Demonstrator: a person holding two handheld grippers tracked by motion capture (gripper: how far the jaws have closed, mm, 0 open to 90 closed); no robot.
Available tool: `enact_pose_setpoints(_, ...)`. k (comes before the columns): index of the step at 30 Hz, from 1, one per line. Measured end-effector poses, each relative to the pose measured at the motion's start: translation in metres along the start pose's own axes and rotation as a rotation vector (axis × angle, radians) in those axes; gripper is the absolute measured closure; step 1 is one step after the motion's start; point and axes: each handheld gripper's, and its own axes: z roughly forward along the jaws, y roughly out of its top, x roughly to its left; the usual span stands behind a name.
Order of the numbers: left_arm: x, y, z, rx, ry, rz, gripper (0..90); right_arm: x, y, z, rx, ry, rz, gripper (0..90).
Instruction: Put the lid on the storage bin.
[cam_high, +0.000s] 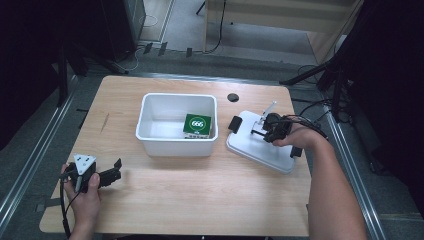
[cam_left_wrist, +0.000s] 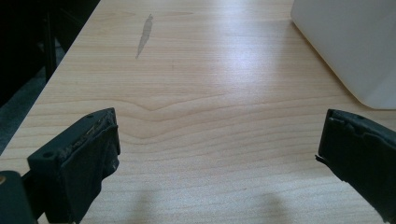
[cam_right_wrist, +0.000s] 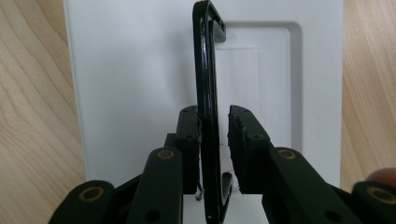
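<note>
On the right half of the worktop lies a white lid with black clips at its ends, and the right claw is down on it; in the right gripper view its pads stand around the lid's raised black handle, the left pad against the bar, the right pad with a thin gap showing, so a firm pinch cannot be told for certain. Just left of the lid stands a white bin, and inside it, against the right wall, sits a green box whose round white mark reads "666"; smaller print on its front edge is too small to read. Beyond the lid a small black disc lies near the far edge. The left claw rests near the front left corner, well apart from the bin, its pads spread wide over bare wood, nothing between them. Nothing lies between the lid and the bin.
</note>
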Motion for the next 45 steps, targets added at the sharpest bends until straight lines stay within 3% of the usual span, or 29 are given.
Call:
enact_pose_setpoints(6,0.0,0.0,0.0,0.001,-0.003,0.0,0.0,-0.003,0.0,-0.002,-0.006,-0.01,0.007,84.3)
enact_pose_setpoints(12,0.0,0.0,0.0,0.002,-0.003,0.001,0.0,-0.005,-0.003,-0.006,-0.004,-0.021,-0.017,84.9)
enact_pose_setpoints(19,0.0,0.0,0.0,0.004,-0.001,0.001,0.0,-0.005,-0.005,-0.017,-0.022,-0.002,-0.039,85.1)
enact_pose_setpoints(31,0.0,0.0,0.0,0.005,0.0,0.002,0.0,-0.008,0.005,-0.061,-0.055,-0.024,-0.129,85.2)
enact_pose_setpoints(45,0.0,0.0,0.0,0.001,0.003,0.0,0.0,-0.015,0.013,-0.12,-0.09,-0.062,-0.153,85.2)
